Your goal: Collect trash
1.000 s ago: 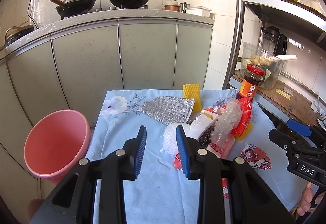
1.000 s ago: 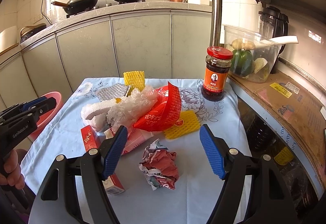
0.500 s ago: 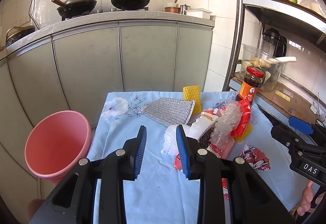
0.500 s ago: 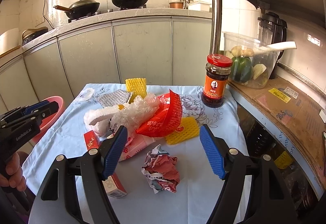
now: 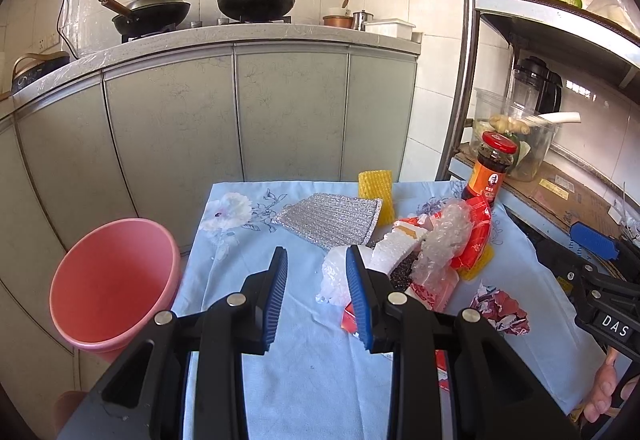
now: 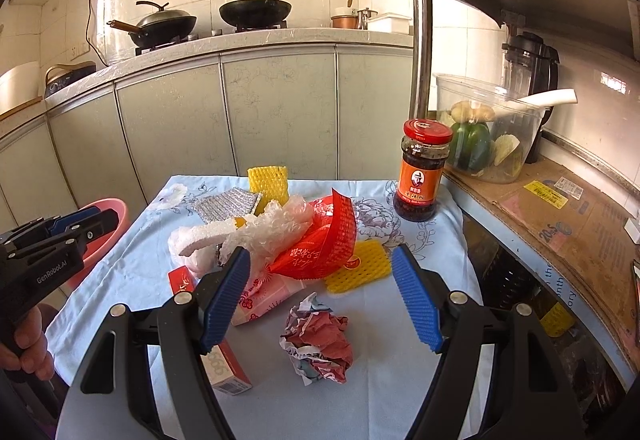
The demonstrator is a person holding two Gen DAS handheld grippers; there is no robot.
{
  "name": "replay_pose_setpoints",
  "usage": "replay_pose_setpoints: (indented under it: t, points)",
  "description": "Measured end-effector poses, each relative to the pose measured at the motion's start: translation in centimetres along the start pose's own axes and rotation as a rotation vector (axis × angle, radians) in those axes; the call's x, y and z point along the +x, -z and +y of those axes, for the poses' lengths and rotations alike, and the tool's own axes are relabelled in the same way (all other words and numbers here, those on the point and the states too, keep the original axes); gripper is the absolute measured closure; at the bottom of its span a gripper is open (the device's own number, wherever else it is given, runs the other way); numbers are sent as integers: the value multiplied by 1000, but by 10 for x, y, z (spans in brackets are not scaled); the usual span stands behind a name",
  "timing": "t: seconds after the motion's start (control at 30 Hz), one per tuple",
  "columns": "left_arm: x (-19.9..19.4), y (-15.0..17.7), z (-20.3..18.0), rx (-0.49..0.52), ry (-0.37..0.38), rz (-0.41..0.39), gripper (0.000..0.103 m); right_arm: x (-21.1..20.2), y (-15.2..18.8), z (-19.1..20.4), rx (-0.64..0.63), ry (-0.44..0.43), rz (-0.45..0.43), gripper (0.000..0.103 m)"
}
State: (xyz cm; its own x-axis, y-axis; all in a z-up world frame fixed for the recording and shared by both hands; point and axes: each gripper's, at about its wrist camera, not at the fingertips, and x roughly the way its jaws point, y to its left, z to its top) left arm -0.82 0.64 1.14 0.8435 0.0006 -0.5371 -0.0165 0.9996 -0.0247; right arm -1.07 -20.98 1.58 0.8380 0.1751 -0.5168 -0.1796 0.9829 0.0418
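A pile of trash lies on the blue floral tablecloth [image 5: 304,380]: a silver foil pouch [image 5: 328,218], yellow foam nets [image 6: 269,182], a clear plastic bag [image 6: 280,226], white foam [image 6: 208,238], a red wrapper [image 6: 324,244], a red carton [image 6: 224,360]. A crumpled paper ball [image 6: 318,342] lies nearest my right gripper [image 6: 320,300], which is wide open and empty above the table. My left gripper [image 5: 316,292] is open and empty, just left of the pile. A pink bin [image 5: 112,280] stands left of the table.
A chili sauce jar [image 6: 422,170] stands at the table's back right. A metal shelf on the right holds a clear bowl of vegetables [image 6: 488,132] and cardboard [image 6: 568,216]. Grey kitchen cabinets [image 5: 240,120] with woks on top stand behind the table.
Both grippers have drawn back and risen slightly from the table; the jaws keep the same openings. Nothing on the table has moved.
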Motion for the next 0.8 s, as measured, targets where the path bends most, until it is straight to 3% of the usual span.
replay_pose_setpoints:
  t: [0.8]
  points:
    - [2, 4, -7, 19, 6, 23, 69, 1, 7, -13, 30, 8, 6, 29]
